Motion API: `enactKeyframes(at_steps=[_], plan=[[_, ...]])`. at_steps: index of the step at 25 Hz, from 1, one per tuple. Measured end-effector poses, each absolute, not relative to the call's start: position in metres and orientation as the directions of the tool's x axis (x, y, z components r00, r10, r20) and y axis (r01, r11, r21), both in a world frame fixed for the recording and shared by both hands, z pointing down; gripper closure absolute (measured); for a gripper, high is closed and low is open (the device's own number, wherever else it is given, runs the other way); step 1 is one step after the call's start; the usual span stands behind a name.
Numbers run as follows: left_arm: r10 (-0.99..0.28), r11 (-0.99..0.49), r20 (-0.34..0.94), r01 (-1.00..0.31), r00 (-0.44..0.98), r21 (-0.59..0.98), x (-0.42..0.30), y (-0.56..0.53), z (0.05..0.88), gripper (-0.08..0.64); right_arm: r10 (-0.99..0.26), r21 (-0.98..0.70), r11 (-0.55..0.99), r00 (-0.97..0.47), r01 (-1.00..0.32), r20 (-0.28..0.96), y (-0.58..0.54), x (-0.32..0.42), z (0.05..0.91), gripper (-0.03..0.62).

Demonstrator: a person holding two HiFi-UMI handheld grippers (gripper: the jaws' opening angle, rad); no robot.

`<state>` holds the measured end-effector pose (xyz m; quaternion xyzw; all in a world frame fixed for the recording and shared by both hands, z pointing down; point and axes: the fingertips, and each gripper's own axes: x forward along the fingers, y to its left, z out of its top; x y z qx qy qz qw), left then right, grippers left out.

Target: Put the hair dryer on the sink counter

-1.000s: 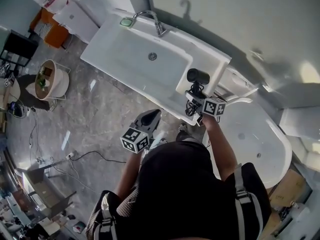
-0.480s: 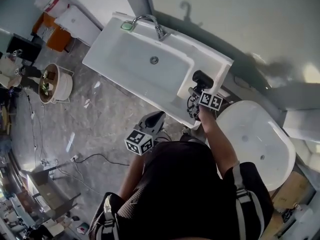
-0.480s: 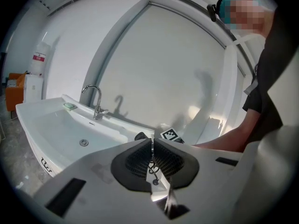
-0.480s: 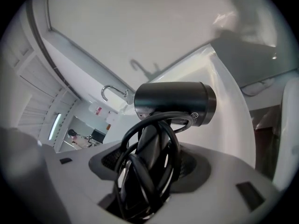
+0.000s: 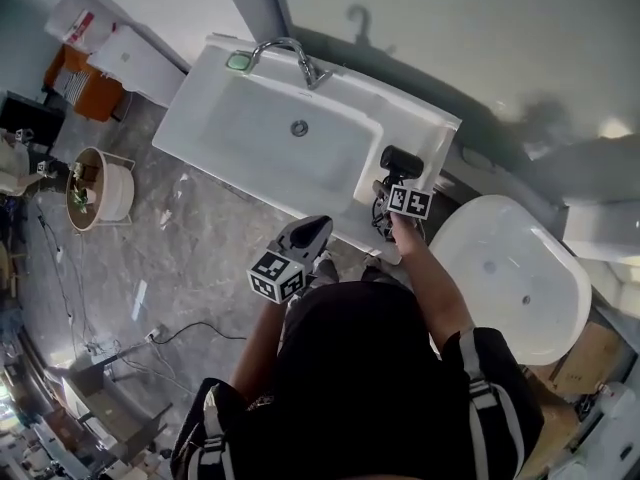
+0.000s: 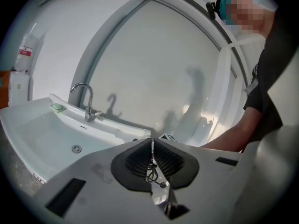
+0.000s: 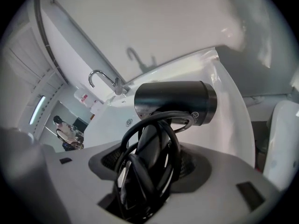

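A black hair dryer (image 5: 400, 159) hangs over the flat right end of the white sink counter (image 5: 430, 128); whether it touches the surface I cannot tell. My right gripper (image 5: 392, 184) is shut on its handle, with the coiled black cord caught in the grip. In the right gripper view the barrel (image 7: 175, 101) lies crosswise just beyond the jaws, and the cord loops (image 7: 149, 171) fill the gap. My left gripper (image 5: 312, 230) is held in front of the counter's edge over the floor, shut with nothing in it; its pads (image 6: 140, 161) meet.
The basin with its drain (image 5: 299, 127) lies left of the dryer. A chrome faucet (image 5: 290, 48) and a green soap dish (image 5: 239, 61) stand at the back. A white rounded tub (image 5: 510, 278) sits to the right. A round basket (image 5: 95, 183) stands on the floor at left.
My right gripper has sunk toward the counter's right end with the hair dryer and tipped further down. The left gripper has shifted a little along the counter's front.
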<state>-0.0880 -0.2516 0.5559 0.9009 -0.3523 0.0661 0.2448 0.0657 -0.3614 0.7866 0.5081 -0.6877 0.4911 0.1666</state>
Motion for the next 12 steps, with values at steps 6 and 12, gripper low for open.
enactKeyframes(at_steps=[6, 12], plan=[[-0.562, -0.66, 0.28, -0.626, 0.778, 0.416, -0.088, -0.257, 0.552, 0.537, -0.49, -0.489, -0.072, -0.396, -0.869, 0.777, -0.358, 0.06, 0.805, 0.267], [-0.541, -0.671, 0.281, -0.608, 0.793, 0.423, -0.096, -0.262, 0.557, 0.537, -0.507, -0.476, -0.075, -0.377, -0.876, 0.775, -0.355, 0.06, 0.805, 0.262]])
